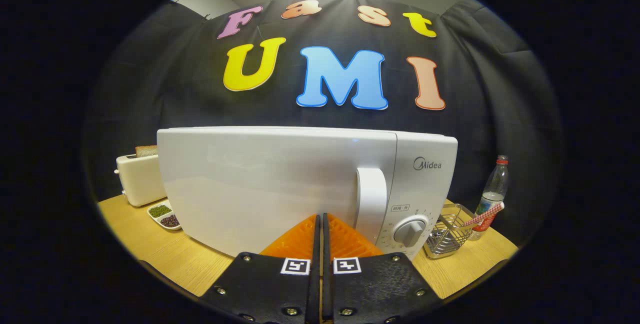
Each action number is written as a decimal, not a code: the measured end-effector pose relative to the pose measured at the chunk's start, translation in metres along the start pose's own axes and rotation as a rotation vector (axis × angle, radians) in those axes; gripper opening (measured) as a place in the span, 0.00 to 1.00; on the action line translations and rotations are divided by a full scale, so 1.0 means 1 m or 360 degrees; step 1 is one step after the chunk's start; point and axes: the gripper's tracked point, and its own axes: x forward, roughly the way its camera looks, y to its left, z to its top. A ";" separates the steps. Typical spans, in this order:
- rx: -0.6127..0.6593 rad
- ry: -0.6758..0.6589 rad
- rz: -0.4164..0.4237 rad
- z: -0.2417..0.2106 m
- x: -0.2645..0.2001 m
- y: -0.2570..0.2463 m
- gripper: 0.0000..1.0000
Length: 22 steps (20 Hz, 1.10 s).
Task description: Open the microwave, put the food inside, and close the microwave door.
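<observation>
A white microwave (pixel 280 184) stands on the wooden table straight ahead of me, its door closed flat against the body. The door's white vertical handle (pixel 371 204) sits just right of my fingertips and slightly beyond them. A round dial (pixel 410 230) is on the control panel to the handle's right. My gripper (pixel 320 216) is shut, its two fingers pressed together with nothing between them, tips close to the lower front of the door. No food item can be made out near the fingers.
A cream toaster (pixel 140 179) with a slice of bread stands left of the microwave. In front of it lies a small divided dish (pixel 164 215) of beans. Right of the microwave are a wire basket (pixel 450 236) holding a striped straw and a plastic bottle (pixel 492 194).
</observation>
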 end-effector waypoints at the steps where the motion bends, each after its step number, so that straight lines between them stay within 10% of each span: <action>1: 0.0059 0.0019 0.0044 0.000 -0.007 0.004 0.03; 22: -0.0072 -0.0386 0.0222 0.091 -0.327 0.003 0.01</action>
